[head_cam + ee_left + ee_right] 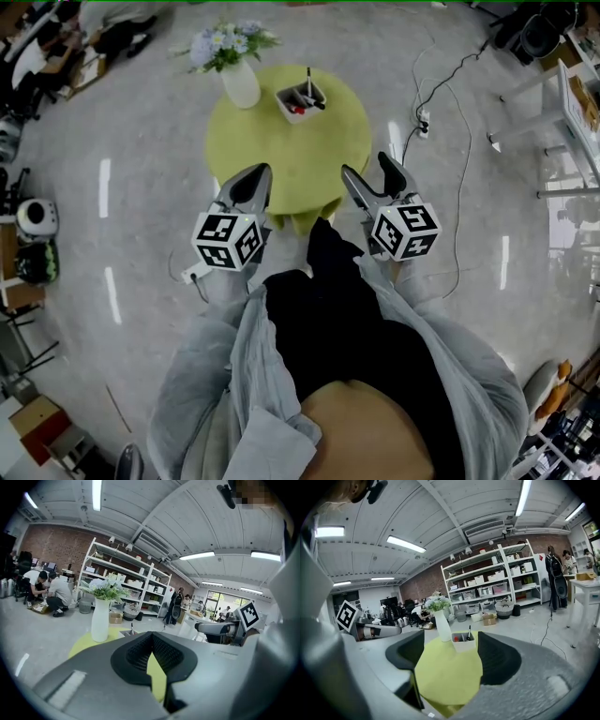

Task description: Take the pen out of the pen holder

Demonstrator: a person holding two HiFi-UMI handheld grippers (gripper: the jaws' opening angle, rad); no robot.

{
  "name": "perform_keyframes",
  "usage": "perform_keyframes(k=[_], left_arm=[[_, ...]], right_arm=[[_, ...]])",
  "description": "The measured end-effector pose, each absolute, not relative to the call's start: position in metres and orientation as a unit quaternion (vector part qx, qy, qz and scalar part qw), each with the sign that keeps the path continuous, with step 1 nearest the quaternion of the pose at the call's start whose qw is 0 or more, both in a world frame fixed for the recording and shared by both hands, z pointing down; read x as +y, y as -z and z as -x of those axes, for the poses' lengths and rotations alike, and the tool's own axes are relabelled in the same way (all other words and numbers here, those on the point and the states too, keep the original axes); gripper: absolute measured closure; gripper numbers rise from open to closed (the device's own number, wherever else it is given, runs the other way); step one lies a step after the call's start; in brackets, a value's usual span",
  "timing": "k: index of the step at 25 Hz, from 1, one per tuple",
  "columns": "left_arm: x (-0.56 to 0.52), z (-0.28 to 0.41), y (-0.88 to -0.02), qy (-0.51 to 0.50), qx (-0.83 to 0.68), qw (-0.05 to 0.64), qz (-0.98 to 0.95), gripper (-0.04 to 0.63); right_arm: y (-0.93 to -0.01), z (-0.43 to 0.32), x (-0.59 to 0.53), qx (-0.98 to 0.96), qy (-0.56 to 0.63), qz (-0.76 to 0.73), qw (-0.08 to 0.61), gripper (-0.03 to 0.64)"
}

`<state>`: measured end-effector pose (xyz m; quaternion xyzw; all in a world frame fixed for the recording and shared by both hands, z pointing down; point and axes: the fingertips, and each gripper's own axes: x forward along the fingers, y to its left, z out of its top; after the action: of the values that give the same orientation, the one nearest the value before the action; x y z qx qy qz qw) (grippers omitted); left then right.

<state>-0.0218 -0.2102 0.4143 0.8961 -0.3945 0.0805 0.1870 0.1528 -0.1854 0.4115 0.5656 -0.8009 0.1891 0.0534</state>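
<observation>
Far across the round yellow-green table [291,159], near its back edge, stands the white square pen holder [300,101], with a black pen [308,80] sticking upright out of it and something red [296,109] lying lower inside. Your right gripper [367,169] hangs at the near edge with its jaws spread wide and nothing between them; its own view frames the holder straight ahead. Your left gripper [255,178] hangs at the near left, jaws pressed together and empty.

The tall white vase of flowers [242,86] stands just beside the holder on its left, so a reach that drifts left could knock it over. The holder looks light: if you pull the pen at a slant, it may tip or lift with it, and with the left jaws together you have nothing ready to steady it. Wide jaws could also close on two items at once.

The holder's walls hide the pen's lower half, so I cannot tell how many items are inside. The left gripper's own jaws block most of its view.
</observation>
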Motion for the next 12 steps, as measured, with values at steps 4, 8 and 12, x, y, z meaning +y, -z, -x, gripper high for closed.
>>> perform_keyframes(k=[4,8,12], left_arm=[[-0.244,0.013,-0.407,-0.076,-0.413,0.188,-0.888,0.578],[-0.275,0.004,-0.404,-0.075,-0.428,0.19,-0.88,0.578],[-0.296,0.0,-0.411,-0.081,-0.449,0.195,-0.868,0.578]], right_arm=[[-0.406,-0.166,-0.223,-0.809,-0.185,-0.555,0.059,0.264],[-0.405,-0.176,-0.26,-0.817,-0.189,-0.541,0.061,0.264],[-0.414,-0.179,-0.288,-0.827,-0.202,-0.521,0.061,0.264]])
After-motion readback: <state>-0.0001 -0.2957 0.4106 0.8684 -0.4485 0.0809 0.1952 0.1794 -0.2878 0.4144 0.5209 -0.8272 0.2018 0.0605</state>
